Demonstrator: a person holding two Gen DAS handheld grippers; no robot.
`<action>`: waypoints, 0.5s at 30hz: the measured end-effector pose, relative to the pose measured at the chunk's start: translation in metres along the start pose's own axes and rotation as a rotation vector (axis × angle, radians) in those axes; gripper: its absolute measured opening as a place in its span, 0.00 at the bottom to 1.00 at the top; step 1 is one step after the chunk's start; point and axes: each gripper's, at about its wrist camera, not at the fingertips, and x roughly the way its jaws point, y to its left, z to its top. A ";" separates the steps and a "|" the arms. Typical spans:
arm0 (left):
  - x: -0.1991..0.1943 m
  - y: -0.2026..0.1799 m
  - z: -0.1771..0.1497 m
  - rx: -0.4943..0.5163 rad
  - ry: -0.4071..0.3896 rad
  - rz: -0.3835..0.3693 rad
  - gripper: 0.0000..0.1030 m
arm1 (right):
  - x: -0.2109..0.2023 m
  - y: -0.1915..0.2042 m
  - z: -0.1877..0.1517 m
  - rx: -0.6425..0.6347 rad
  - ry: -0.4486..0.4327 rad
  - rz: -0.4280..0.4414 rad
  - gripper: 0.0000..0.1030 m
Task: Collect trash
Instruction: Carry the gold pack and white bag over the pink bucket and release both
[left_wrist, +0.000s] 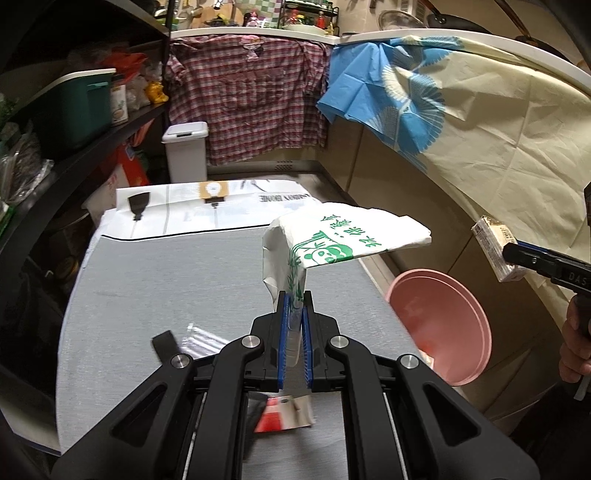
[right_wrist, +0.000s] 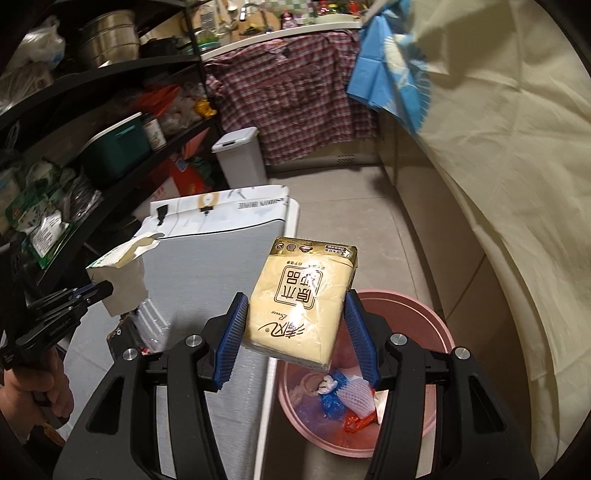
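Observation:
My left gripper is shut on the lower fold of a white paper bag with a green panda print, held up above the grey table. In the right wrist view the same bag hangs at the left gripper, a hand below it. My right gripper is shut on a yellow tissue pack, its blue pads pressing both sides. The pack hangs over the near rim of the pink bin on the floor beside the table. Blue, white and red scraps lie in the bin. The left wrist view shows the right gripper with the pack.
A red wrapper and a clear plastic piece lie on the table near me. Newspaper covers its far end. A white lidded bin stands beyond, dark shelves run along the left, and a draped cloth hangs on the right.

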 end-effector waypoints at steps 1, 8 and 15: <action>0.001 -0.003 0.001 -0.001 0.001 -0.007 0.07 | -0.001 -0.003 -0.001 0.008 -0.001 -0.004 0.52; 0.010 -0.039 0.009 0.020 0.003 -0.069 0.07 | 0.001 -0.022 -0.007 0.035 0.017 -0.055 0.52; 0.025 -0.083 0.015 0.039 0.023 -0.147 0.07 | 0.006 -0.039 -0.013 0.052 0.050 -0.091 0.52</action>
